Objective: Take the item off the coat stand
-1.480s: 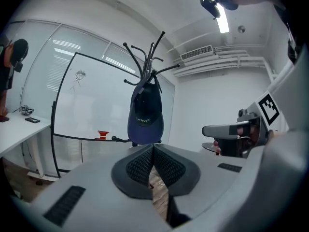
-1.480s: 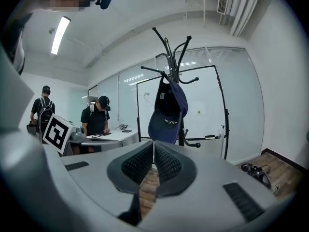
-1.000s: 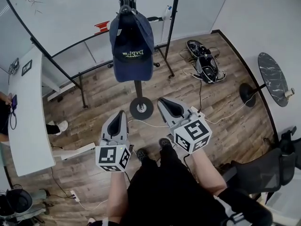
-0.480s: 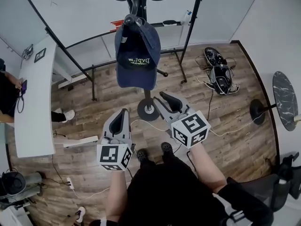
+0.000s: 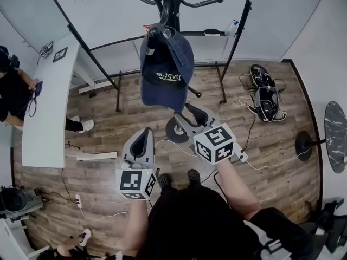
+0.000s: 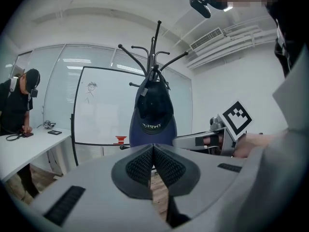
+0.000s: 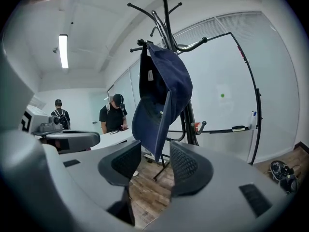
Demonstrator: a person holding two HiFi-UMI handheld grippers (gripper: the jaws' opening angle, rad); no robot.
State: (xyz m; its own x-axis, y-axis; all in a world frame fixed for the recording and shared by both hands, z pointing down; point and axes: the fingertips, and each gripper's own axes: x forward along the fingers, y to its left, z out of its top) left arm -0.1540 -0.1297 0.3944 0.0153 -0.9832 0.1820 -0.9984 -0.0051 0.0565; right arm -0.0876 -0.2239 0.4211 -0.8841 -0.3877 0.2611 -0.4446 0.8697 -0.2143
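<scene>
Forearms reach forward from the bottom edge in the head view. The left hand-held gripper (image 5: 142, 140) sits nearer the body, and the right hand-held gripper (image 5: 191, 112) is further out, just below a navy cap (image 5: 165, 72) hanging on the coat stand (image 5: 174, 4). The stand's top is cut off, and its base is partly hidden by the right one. In the left gripper view the jaws are pressed together on nothing. In the right gripper view the jaws are spread and have just been opening. The cap's lower edge hangs in line with the gap, touching neither pad.
</scene>
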